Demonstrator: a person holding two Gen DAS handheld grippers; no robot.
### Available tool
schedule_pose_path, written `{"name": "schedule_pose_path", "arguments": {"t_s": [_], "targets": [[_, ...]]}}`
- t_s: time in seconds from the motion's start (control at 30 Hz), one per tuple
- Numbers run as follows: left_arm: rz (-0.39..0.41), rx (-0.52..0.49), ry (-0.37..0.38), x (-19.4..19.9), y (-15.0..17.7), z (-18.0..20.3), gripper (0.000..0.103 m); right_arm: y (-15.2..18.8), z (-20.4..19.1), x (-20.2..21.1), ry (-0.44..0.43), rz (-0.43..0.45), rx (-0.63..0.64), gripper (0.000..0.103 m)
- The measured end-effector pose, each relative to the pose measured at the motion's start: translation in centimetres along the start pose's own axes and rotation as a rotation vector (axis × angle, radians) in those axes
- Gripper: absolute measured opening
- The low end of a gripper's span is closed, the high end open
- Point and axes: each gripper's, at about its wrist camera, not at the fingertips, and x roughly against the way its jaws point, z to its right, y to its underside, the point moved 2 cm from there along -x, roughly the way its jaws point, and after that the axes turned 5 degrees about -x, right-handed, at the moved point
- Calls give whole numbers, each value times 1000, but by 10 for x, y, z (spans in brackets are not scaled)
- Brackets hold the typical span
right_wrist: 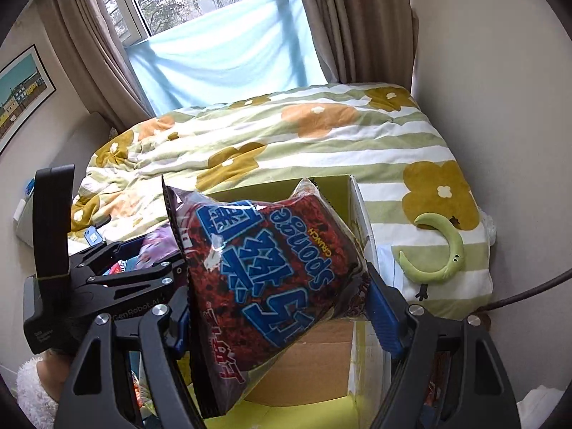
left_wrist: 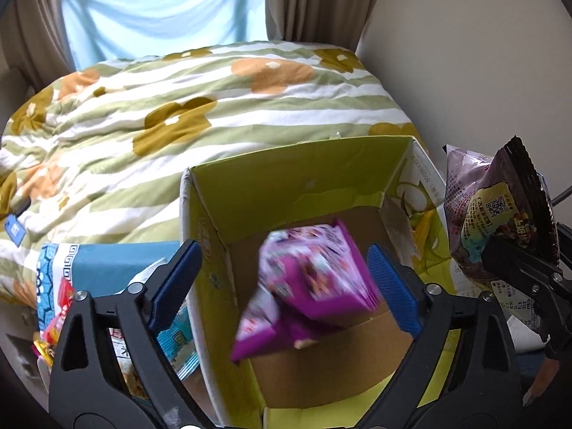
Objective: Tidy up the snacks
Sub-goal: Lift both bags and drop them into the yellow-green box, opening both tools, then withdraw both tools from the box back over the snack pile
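In the left wrist view my left gripper (left_wrist: pixel 286 275) is open above an open cardboard box (left_wrist: pixel 286 178) with yellow-green flaps. A purple snack pack (left_wrist: pixel 307 286), blurred by motion, is between the spread fingers and over the box's inside, touching neither pad as far as I can see. In the right wrist view my right gripper (right_wrist: pixel 282 307) is shut on a dark red "Sponge Crunch" snack bag (right_wrist: pixel 271 279), held above the same box (right_wrist: pixel 321 357). That bag also shows at the right edge of the left wrist view (left_wrist: pixel 500 211). The left gripper shows at left in the right wrist view (right_wrist: pixel 143 264).
The box stands on a bed with a striped flowered duvet (left_wrist: pixel 214 107). A blue box (left_wrist: pixel 107 268) and several snack packs (left_wrist: pixel 60 321) lie left of the cardboard box. A green crescent plush toy (right_wrist: pixel 443 246) lies on the bed at right. A wall is at right.
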Motion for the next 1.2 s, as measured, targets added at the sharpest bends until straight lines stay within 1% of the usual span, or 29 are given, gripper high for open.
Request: {"name": "schedule_pose_path", "arguments": {"t_s": [0.1,0.2,0.3,0.47,0.53,0.73,0.87,0.93,0.97,1.0,1.03,1.13,1.2], "targets": [[-27,2,11,-2,9,-5,94,-1,9,-11,-6,-25,-6,75],[-44,9,-14,4,19,-10,94,-2,14,-17,-9,-40,-22,75],[-27,26,-10,21,30,-14,94,0,12,-19,-14,-52,-20,75],[-3,49,-23,42,40,-21,94,-10,8,-22,2,-43,24,77],[2,52,-24,47,42,-25,94,-14,6,-26,21,-35,42,77],[3,57,-44,51,47,-35,94,-21,0,-48,40,-45,81,78],[4,46,-54,55,52,-36,94,-16,0,-64,53,-73,95,83],[4,36,-68,57,55,-35,94,-10,2,-63,54,-57,80,85],[5,31,-75,58,57,-34,94,-7,3,-62,51,-45,74,87],[6,28,-79,59,59,-33,94,-5,5,-59,47,-34,65,94],[7,26,-80,60,60,-33,94,-2,6,-57,49,-28,59,96],[10,31,-74,64,64,-30,94,6,10,-48,71,-5,55,96],[16,29,-73,68,66,-28,94,10,10,-43,74,-11,62,96]]}}
